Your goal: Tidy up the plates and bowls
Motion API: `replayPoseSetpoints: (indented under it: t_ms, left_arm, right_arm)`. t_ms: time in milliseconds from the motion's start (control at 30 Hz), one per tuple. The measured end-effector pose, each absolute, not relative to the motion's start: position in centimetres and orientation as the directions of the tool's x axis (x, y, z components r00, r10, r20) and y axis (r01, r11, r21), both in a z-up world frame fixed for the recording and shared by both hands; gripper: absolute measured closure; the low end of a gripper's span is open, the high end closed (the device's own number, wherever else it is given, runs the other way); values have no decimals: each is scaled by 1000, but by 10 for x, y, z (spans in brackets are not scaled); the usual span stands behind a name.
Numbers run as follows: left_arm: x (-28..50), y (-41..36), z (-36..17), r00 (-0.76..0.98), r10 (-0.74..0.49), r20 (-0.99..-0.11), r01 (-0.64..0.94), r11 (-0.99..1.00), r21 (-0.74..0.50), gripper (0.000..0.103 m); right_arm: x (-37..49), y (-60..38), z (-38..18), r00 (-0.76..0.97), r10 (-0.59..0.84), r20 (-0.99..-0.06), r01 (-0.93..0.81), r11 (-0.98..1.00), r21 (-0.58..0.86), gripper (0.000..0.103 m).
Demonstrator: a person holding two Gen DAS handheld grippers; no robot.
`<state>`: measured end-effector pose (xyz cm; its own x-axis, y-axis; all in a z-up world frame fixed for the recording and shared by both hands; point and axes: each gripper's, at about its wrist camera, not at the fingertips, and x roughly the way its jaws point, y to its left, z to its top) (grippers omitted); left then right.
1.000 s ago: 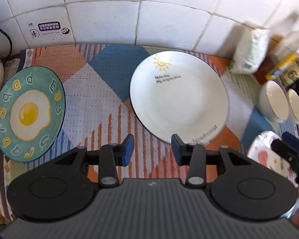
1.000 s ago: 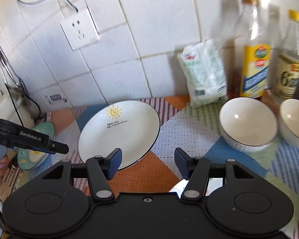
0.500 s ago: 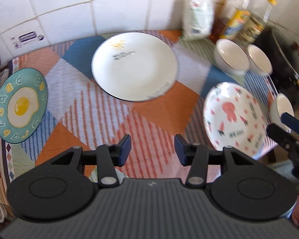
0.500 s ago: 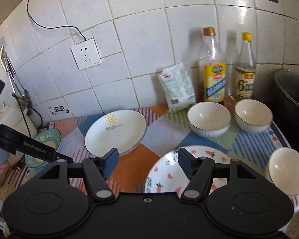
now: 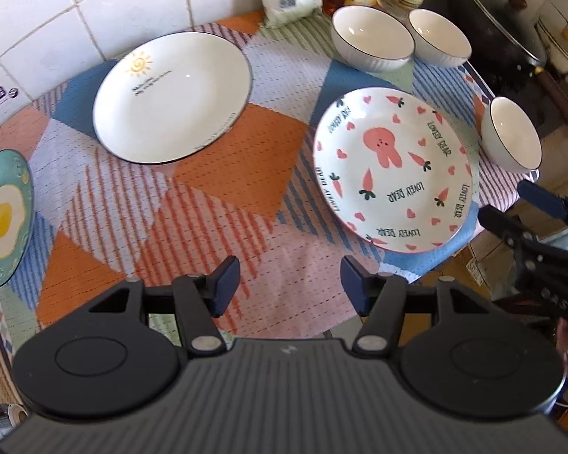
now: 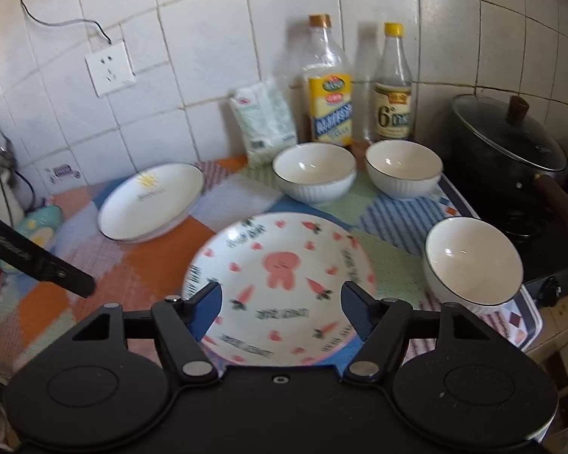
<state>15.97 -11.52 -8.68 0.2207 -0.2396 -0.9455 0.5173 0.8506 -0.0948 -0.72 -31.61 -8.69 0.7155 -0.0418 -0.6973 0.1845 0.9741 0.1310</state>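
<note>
Your left gripper (image 5: 289,283) has a ribbed grey housing, two black round discs and black finger arms with silver rivets (blue pads at the tips). Your right gripper (image 6: 280,304) matches, its housing smooth black with one central screw.

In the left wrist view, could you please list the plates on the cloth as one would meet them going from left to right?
Egg plate → sun plate → rabbit plate.
</note>
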Motion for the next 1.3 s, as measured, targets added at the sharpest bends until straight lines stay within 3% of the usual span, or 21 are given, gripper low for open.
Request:
replayPoseSetpoints:
  t_ms: [333,567,900,967,1033,1100,1300]
  left_arm:
    - [162,-147,-116,230,-198,-953,558,829,-37,40]
    - [177,-161,-143,310,-231,-922,526,850,-36,40]
    - [189,-174,-189,306,-289,-907,463,878,-123,40]
    - [187,-177,-193,328,-289,-899,452,884,-119,43]
    - [187,-182,-195,337,-292,-895,452,884,-118,46]
    - [188,-186,-193,337,-311,-889,462,877,-131,65]
    - [192,-189,-191,323,-321,-890,454,878,-151,68]
  right_arm:
    - [9,-346,-146,681,-46,-731,180,978,107,27]
    - [17,-361,-174,725,-28,-688,169,976,139,28]
    - [31,-385,-186,670,54,-740,206,945,255,52]
    - [34,-387,-186,666,71,-743,200,942,269,73]
    - [36,-387,-188,669,79,-739,190,943,273,72]
    - [35,-390,-190,674,103,-732,172,941,290,73]
    - [35,-400,-192,677,166,-717,122,935,333,75]
